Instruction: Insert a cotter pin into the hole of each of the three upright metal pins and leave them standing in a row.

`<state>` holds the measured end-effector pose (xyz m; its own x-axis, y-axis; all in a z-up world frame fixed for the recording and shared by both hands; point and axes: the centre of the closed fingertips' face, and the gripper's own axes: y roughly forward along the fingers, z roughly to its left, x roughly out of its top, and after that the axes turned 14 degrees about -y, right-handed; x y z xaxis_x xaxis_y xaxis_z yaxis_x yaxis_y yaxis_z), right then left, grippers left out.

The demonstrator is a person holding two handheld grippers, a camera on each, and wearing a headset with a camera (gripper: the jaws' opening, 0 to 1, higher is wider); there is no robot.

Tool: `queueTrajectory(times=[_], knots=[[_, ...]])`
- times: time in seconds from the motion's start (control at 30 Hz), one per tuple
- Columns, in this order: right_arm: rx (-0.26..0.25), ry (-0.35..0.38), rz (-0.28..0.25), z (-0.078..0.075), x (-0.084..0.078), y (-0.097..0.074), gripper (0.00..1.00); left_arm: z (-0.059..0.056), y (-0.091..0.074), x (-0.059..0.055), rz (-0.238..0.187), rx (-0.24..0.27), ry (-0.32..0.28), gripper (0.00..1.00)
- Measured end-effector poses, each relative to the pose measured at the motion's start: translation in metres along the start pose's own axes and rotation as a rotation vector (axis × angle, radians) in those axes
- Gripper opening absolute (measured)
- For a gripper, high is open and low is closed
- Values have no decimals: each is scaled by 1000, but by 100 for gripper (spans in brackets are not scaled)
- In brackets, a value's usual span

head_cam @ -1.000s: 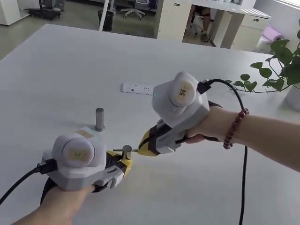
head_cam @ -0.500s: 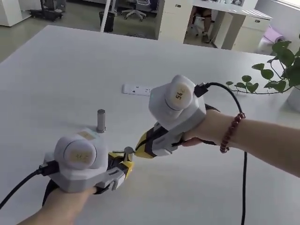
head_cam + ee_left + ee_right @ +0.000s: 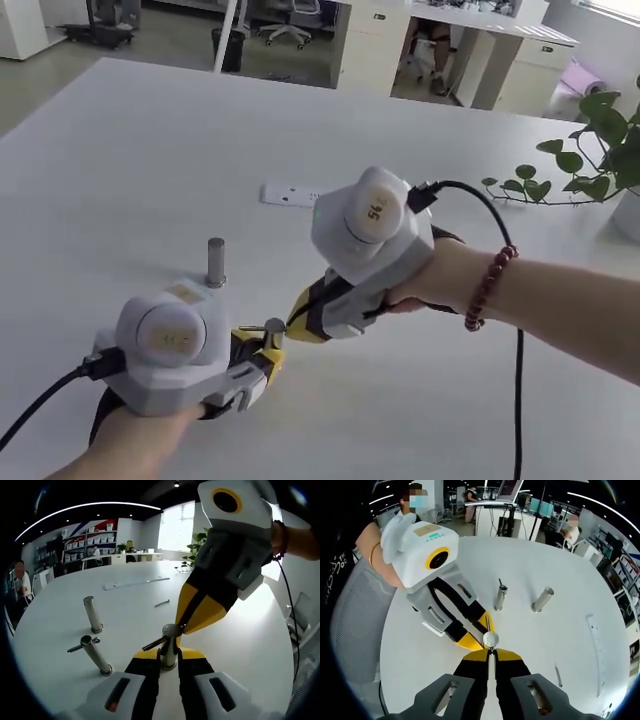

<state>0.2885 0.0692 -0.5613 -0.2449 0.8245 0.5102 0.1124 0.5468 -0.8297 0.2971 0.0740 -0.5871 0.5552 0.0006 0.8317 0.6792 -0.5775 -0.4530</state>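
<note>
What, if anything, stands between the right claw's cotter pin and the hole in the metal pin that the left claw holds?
Nothing visible does: the cotter pin, held by the right claw, pokes through the top of the metal pin in the left claw.

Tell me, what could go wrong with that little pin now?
The cotter pin could bend or slip if the right tool pushes crooked through the metal pin held by the left tool. The finished pin stands close by and might get knocked over.
</note>
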Motion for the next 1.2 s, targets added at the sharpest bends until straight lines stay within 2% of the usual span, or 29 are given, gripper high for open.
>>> queueTrajectory(times=[0.5,0.63,0.77,1.03,1.2], knots=[[-9,54,-21,-1,0,-1,0,0,0,-1,13,11,11,12],[-8,58,-26,-1,1,-2,2,5,-2,-6,35,32,14,15],[0,61,-40,2,4,-2,5,6,-5,-10,58,31,13,18],[-8,73,-57,0,8,0,14,8,-15,-12,61,26,19,27],[-11,71,-60,-4,10,6,14,9,-19,-13,52,15,-28,33]])
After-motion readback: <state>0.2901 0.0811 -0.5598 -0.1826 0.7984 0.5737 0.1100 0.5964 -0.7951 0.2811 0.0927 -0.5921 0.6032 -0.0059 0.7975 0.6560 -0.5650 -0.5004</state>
